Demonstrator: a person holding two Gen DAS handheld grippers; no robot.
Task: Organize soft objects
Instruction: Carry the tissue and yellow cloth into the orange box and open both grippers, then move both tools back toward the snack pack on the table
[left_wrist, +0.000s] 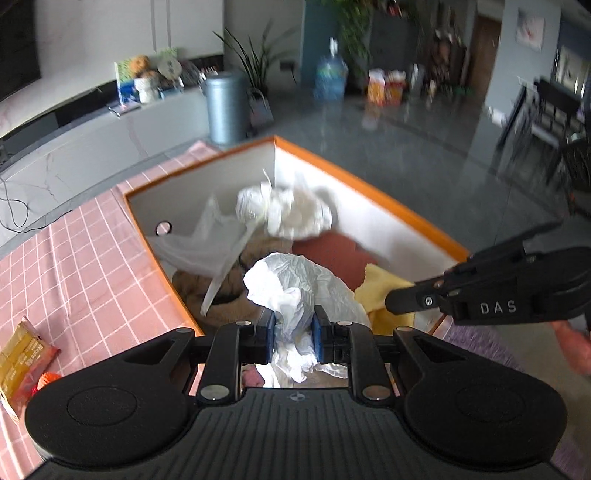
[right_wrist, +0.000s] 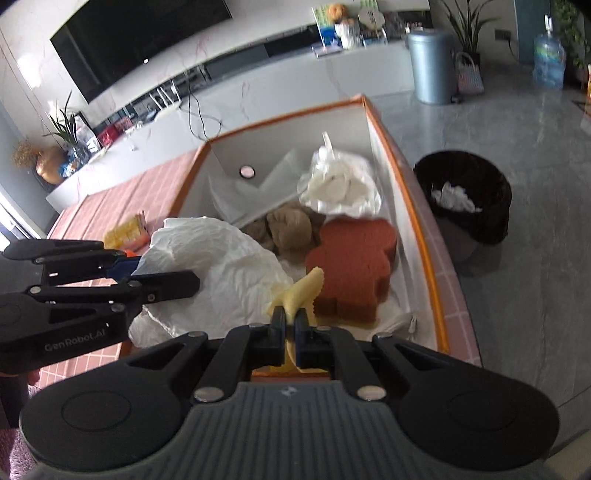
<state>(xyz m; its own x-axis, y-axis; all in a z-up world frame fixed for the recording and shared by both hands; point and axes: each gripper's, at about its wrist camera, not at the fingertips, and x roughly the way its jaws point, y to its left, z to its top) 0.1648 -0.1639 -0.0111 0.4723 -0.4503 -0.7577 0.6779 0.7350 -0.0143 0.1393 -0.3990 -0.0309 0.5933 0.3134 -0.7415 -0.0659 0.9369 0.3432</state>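
A crumpled white plastic bag (left_wrist: 295, 288) is held bunched and upright over the near end of the orange-rimmed box (left_wrist: 369, 184), while a yellow cloth (right_wrist: 295, 291) is pinched in a folded, upstanding peak just beside it at the box's near edge. Deeper in, a rust-red flower-shaped sponge (right_wrist: 351, 266) is laid flat by the right wall, a brown plush (right_wrist: 288, 225) is slumped mid-box, and a bag of white pads (right_wrist: 343, 184) is heaped toward the far right corner, with clear film (right_wrist: 251, 192) draped near the far wall.
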